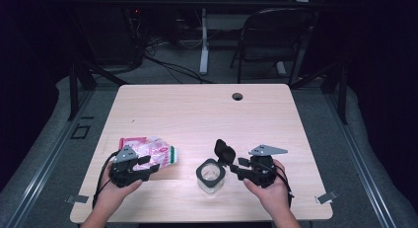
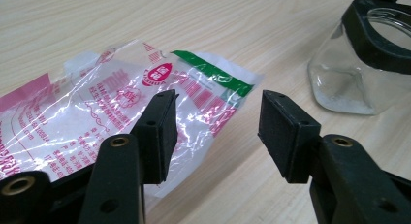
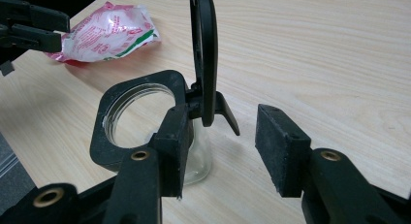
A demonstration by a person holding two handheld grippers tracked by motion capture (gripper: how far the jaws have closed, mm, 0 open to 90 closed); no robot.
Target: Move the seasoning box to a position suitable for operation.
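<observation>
Glass jar [image 3: 160, 136] lid [image 3: 203, 54] stands open in right gripper view.

We find print on the clear plastic bag [image 2: 121, 107] lying left of the glass jar [image 2: 349, 78]: a round red logo, rows of pink characters and a green strip, all too small to read.

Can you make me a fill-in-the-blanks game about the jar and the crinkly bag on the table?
1. The glass jar has its black flip lid standing ____.
2. The plastic bag is printed mostly in the colour ____.
3. The jaws of the left hand-held gripper are ____, pinching nothing.
4. Everything sits on a ____ table.

Missing words: open; pink; open; wooden
</observation>
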